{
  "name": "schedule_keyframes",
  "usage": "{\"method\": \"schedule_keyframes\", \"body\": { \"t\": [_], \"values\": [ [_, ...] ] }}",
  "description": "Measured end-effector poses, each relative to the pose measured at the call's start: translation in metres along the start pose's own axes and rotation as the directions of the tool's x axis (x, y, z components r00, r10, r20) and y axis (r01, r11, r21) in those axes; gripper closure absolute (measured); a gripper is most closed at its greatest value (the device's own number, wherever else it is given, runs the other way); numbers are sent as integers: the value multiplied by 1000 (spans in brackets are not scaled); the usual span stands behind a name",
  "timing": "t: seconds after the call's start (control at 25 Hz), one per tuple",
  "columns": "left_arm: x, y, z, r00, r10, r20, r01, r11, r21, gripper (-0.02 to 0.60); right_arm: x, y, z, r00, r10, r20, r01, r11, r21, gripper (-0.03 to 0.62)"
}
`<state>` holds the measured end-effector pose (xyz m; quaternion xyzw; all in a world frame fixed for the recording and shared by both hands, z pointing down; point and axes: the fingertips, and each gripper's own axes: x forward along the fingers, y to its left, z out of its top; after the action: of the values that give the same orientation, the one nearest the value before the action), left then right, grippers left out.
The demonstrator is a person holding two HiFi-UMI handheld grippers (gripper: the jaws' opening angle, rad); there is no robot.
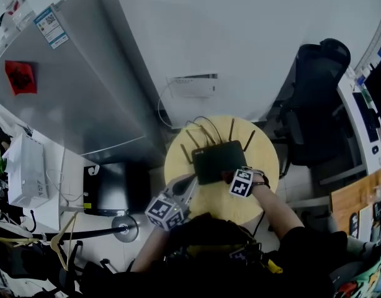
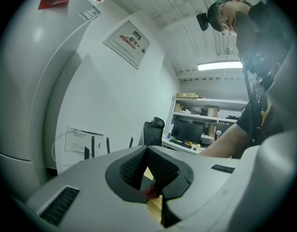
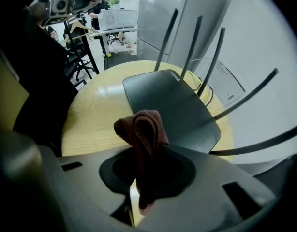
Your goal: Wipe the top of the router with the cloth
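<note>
Your right gripper (image 3: 147, 154) is pinching the cloth (image 3: 140, 127). Its jaws are closed on the lower folds, so a bunched, reddish-brown wad stands up past the tips. That wad is what should meet the plastic, which is probably why you grip it low rather than by an edge. The cloth hangs just above the near end of the router (image 3: 170, 103), and I cannot tell whether it touches the lid yet. Judging by that, the wiping is about to start or has only just begun. The router lies flat near the middle of the round wooden surface (image 3: 90, 115), a little towards its far edge. Its antennas (image 3: 189, 52) rise along the far side, so most of the flat top is open to a sweep from the near side. Your left gripper (image 2: 148, 153) has its jaws pressed together with nothing I can make out between them. It sits at the near-left edge of the surface beside the router's near-left corner, angled up towards the wall. It is placed as if to steady the router while the cloth drags across, though contact with the casing is not visible.
</note>
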<state>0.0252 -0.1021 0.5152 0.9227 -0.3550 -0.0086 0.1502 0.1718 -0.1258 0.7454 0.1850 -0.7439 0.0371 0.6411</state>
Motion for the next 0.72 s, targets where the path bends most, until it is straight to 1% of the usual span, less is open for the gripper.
{"method": "schedule_keyframes", "body": {
  "t": [0.12, 0.28, 0.36, 0.4, 0.48, 0.56, 0.64, 0.72],
  "values": [
    [5, -4, -1, 1000, -22, -7, 22, 1000, -1, 584, -9, 9, -3, 999, 43, -13, -43, 999, -17, 531],
    [10, -7, -1, 1000, -27, 1, 27, 1000, 9, 584, -15, 26, -19, 993, 108, -38, -111, 987, -114, 531],
    [11, -8, 1, 1000, -22, 5, 22, 1000, 11, 584, -20, 23, -29, 994, 102, -28, -104, 986, -130, 531],
    [11, -8, 1, 1000, -17, 2, 17, 1000, 9, 584, -23, 15, -33, 996, 88, -15, -89, 989, -119, 531],
    [10, -7, 0, 1000, -8, -9, 8, 1000, 3, 584, -25, -7, -45, 998, 56, 7, -55, 997, -44, 531],
    [10, -6, -1, 1000, 2, -13, -2, 1000, 1, 584, -24, -35, -62, 999, 34, 14, -35, 995, 91, 531],
    [10, -6, -1, 1000, 24, -13, -24, 1000, -13, 584, -18, -60, -79, 999, 32, 17, -36, 970, 242, 531],
    [9, -5, -1, 999, 48, -11, -48, 999, -17, 584, -10, -78, -89, 998, 49, 25, -55, 930, 364, 531]
  ]
}}
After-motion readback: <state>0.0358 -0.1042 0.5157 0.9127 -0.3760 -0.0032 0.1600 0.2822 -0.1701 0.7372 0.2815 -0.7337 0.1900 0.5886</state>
